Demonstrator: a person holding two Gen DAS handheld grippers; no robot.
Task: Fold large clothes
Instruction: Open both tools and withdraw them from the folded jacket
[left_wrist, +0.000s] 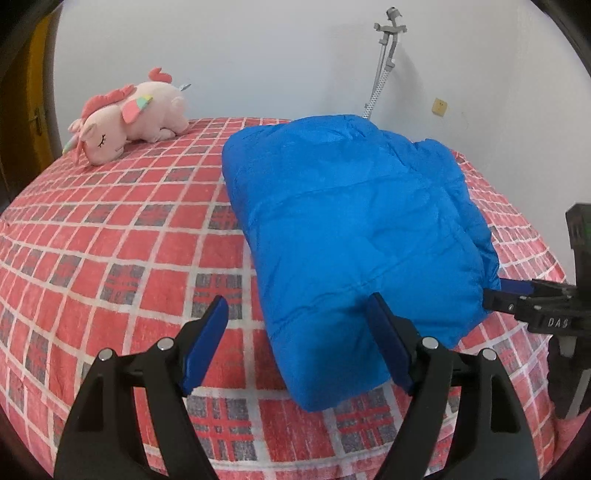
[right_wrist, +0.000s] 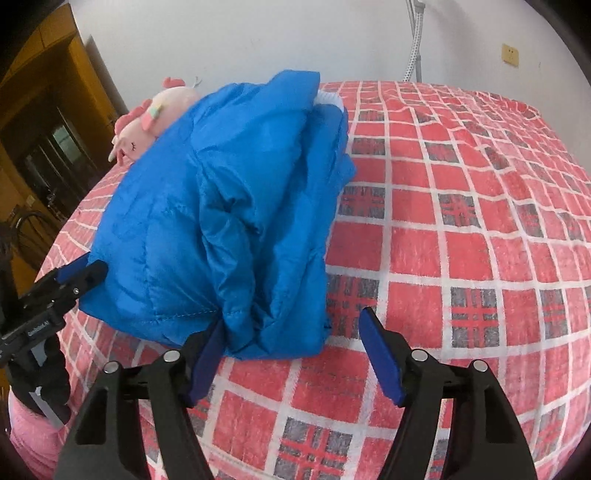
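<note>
A blue puffy jacket (left_wrist: 354, 229) lies folded into a thick bundle on the red checked bed (left_wrist: 110, 258). It also shows in the right wrist view (right_wrist: 221, 221). My left gripper (left_wrist: 299, 314) is open at the bundle's near edge, with its right finger against the fabric and its left finger over bare bedspread. My right gripper (right_wrist: 291, 332) is open around the bundle's near corner; its left finger touches the fabric. The right gripper also shows in the left wrist view (left_wrist: 517, 295) at the bundle's right edge, and the left gripper in the right wrist view (right_wrist: 74, 275).
A pink plush unicorn (left_wrist: 125, 122) lies at the bed's far left corner, behind the jacket in the right wrist view (right_wrist: 147, 122). A white wall with a hose fixture (left_wrist: 384, 62) stands behind the bed. A wooden door (right_wrist: 44, 129) is at the left.
</note>
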